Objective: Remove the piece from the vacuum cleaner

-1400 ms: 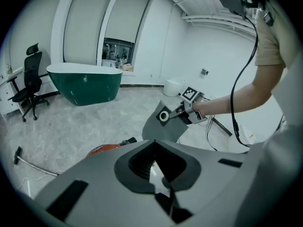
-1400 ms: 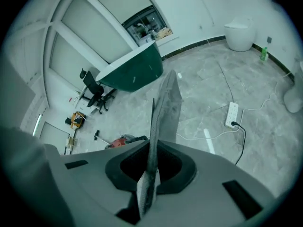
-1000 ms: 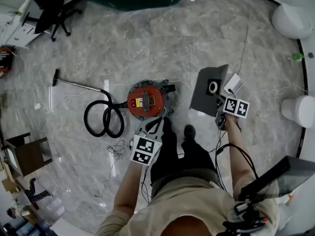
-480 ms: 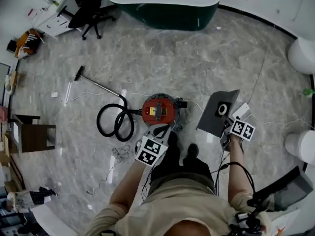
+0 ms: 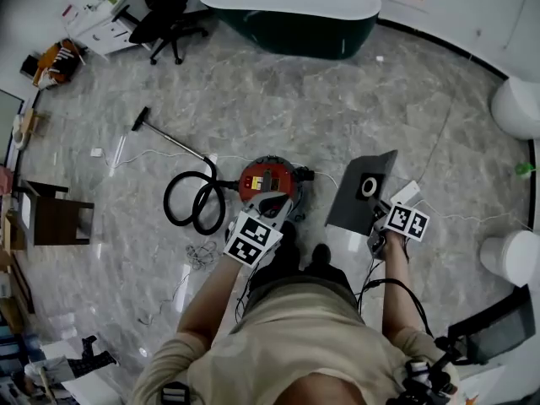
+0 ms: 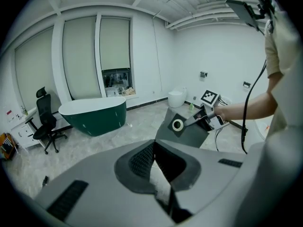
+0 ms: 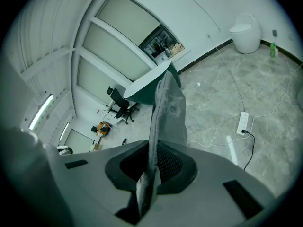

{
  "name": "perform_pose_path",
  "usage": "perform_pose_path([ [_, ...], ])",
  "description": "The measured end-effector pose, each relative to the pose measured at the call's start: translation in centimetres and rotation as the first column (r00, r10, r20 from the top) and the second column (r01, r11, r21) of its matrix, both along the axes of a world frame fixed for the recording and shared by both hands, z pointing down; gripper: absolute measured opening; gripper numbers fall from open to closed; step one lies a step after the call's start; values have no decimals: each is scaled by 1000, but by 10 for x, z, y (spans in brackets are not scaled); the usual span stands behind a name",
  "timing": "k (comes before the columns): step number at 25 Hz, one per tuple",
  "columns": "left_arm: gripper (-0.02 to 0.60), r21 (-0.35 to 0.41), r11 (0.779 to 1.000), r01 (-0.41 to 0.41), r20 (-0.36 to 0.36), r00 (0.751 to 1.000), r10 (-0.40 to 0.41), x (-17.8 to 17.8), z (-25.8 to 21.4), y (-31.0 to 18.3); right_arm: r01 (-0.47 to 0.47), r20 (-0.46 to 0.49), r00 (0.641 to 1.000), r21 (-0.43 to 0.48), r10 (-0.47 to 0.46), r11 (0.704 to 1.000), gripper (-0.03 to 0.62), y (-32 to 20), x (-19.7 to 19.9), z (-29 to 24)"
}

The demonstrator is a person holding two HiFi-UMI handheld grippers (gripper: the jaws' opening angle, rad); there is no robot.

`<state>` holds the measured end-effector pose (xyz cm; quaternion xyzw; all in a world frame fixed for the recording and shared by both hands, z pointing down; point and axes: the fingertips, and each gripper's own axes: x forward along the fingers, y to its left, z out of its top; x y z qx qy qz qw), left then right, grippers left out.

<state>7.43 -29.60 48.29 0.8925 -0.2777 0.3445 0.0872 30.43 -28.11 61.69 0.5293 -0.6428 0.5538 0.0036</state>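
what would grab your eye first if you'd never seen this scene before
First, the flat grey bag with a white-ringed round hole, pinched in the right gripper and held up off the floor on the person's right. Next, the round red vacuum cleaner with its coiled black hose, on the grey marble floor just ahead of the person's feet. Beyond them stands the dark green bathtub with a white rim.

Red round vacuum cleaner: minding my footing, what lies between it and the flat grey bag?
Head view: grey marble floor, crossed by a thin white cable.
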Motion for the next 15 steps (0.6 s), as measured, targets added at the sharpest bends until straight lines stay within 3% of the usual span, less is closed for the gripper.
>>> perform_pose_path([
  [5,3,14,1000,11,-3,1000,-11,8,-13,18,51,-16,999,44,-50,998,28,13,3,-30],
  [10,3,-1,997,74,-38,997,-74,1,-21,31,192,-67,980,94,-186,977,29,24,-19,-56],
  [15,3,-12,995,103,-88,991,-103,2,-34,36,215,26,975,150,-221,965,29,33,-37,-74],
])
